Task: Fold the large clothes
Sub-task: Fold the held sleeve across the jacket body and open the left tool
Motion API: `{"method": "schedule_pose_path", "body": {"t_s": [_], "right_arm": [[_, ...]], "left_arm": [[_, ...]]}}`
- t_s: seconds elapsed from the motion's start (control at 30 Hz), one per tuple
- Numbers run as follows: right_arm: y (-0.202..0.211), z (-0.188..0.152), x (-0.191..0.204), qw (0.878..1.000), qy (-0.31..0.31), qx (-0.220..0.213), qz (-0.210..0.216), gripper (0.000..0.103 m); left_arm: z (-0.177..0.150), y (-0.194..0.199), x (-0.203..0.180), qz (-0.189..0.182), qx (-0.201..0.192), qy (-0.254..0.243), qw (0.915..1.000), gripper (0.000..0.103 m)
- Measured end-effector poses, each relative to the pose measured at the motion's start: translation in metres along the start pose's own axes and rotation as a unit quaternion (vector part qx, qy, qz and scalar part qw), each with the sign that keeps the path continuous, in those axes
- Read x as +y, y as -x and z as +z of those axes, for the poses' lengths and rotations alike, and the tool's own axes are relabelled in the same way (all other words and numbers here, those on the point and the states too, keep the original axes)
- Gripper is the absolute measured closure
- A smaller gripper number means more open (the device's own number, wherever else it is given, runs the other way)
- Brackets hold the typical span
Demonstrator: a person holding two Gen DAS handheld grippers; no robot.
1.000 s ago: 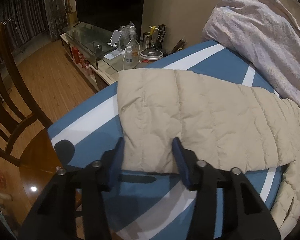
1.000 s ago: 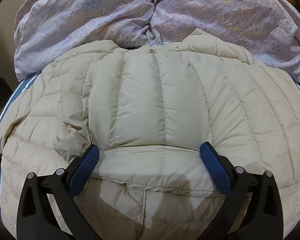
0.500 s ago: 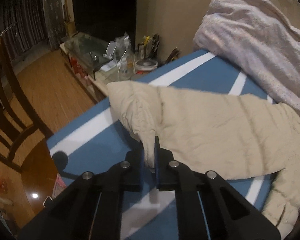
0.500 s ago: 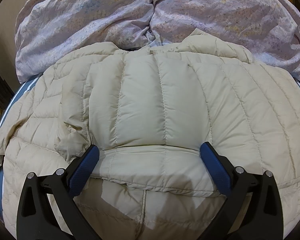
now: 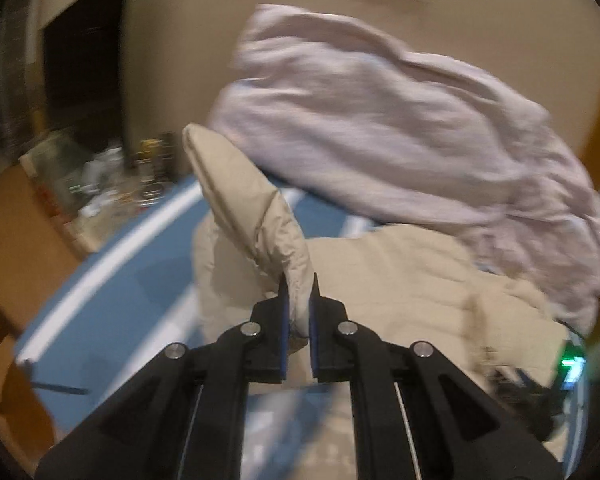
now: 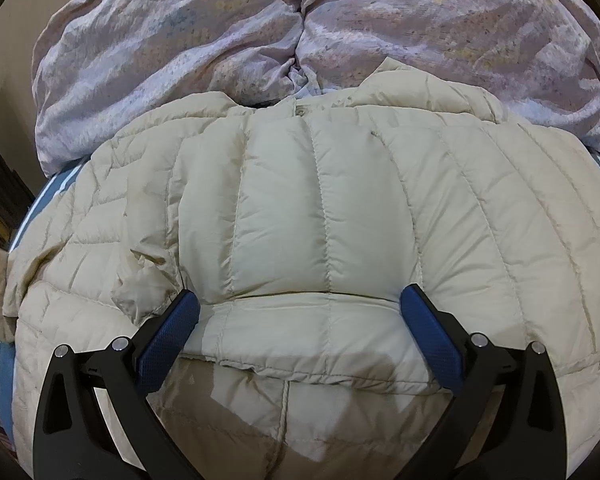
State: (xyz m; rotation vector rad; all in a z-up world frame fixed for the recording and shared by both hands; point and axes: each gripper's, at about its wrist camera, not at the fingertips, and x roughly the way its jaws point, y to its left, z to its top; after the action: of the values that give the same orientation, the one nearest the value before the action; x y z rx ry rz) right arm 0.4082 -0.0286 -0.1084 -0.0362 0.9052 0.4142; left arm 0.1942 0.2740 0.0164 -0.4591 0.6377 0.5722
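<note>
A beige quilted down jacket (image 6: 324, 216) lies spread on a blue bed sheet with white stripes. My left gripper (image 5: 298, 292) is shut on the jacket's hem end (image 5: 260, 216) and holds it lifted off the sheet, so the fabric stands up in a fold; this view is blurred by motion. My right gripper (image 6: 300, 312) is open and empty, its blue pads just above a folded band of the jacket near the middle of the garment.
A lilac floral duvet (image 6: 300, 40) is bunched at the head of the bed, touching the jacket's collar; it also shows in the left wrist view (image 5: 400, 128). A cluttered glass side table (image 5: 100, 188) and a wooden floor lie left of the bed (image 5: 112, 280).
My left gripper closed on the jacket's hem edge, then lifted it up and swung it toward the duvet. The right gripper stayed open and nearly still.
</note>
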Motion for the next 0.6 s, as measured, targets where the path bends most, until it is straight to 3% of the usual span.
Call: {"method": "schedule_pose_path", "body": {"t_s": [0.27, 0.47, 0.6], "right_arm": [[0.002, 0.0, -0.003, 1.0, -0.007, -0.004, 0.011, 0.001], [0.005, 0.001, -0.006, 1.0, -0.017, -0.01, 0.014, 0.001], [0.011, 0.001, -0.004, 1.0, -0.001, 0.004, -0.009, 0.001]], "left_arm": [[-0.014, -0.021, -0.106, -0.103, 0.031, -0.057, 0.9926, 0.095], [-0.034, -0.029, -0.16, -0.166, 0.058, -0.079, 0.9812, 0.095], [-0.045, -0.033, -0.187, -0.199, 0.075, -0.089, 0.973, 0.095]]}}
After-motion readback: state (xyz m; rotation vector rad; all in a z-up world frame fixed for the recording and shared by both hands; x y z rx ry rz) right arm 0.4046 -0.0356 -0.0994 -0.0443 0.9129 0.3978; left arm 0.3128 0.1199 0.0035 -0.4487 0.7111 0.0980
